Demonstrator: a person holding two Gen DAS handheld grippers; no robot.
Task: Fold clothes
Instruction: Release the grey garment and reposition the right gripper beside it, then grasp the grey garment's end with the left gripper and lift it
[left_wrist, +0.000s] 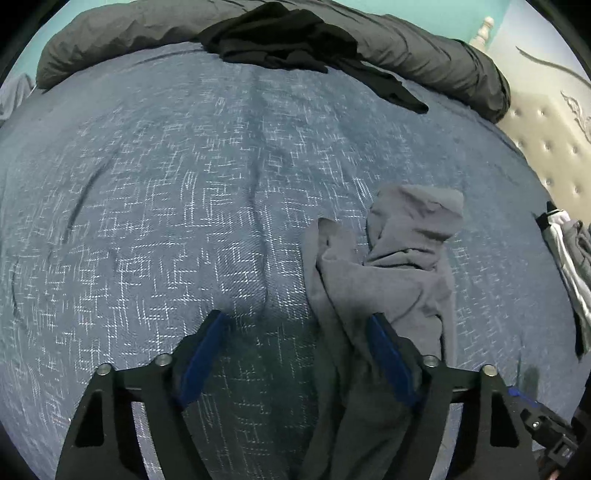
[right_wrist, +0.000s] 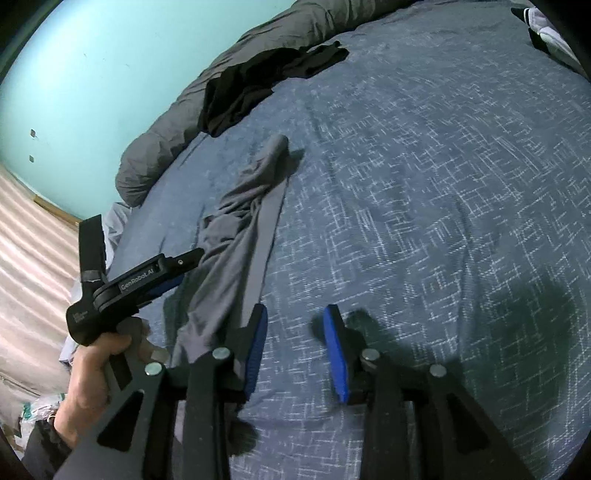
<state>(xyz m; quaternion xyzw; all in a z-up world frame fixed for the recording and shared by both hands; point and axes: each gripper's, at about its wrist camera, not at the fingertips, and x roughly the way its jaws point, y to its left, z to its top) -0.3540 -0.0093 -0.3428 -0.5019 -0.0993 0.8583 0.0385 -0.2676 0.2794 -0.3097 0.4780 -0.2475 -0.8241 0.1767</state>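
The bed (left_wrist: 147, 206), under a blue cover with a pale crosshatch weave, fills both views. A rolled dark grey duvet (left_wrist: 424, 48) runs along its far edge from 10 to 2 o'clock in the left wrist view, and a black garment (left_wrist: 280, 40) lies crumpled against it at 12 o'clock. More clothes (left_wrist: 569, 251), grey and white, sit at the bed's edge at 3 o'clock.

The task's thing in hand is the grey garment (left_wrist: 402, 258). It lies bunched and creased on the cover, not folded, reaching from the lower middle of the left wrist view up toward 2 o'clock; in the right wrist view the same cloth stretches as a long rumpled strip from 7 toward 11 o'clock.

The left gripper (left_wrist: 295, 354) hangs low over the cover with its fingers spread wide, the right-side pad at the near end of the grey cloth, holding nothing. The right gripper (right_wrist: 295, 350) also has its fingers spread and empty; its left-side pad stands at the cloth's flat band, though I cannot tell whether it touches.

My judgement: the step is taking hold of this garment to spread it flat. That calls for each gripper to close on a separate edge or corner and draw the cloth apart, without gathering the cover beneath.
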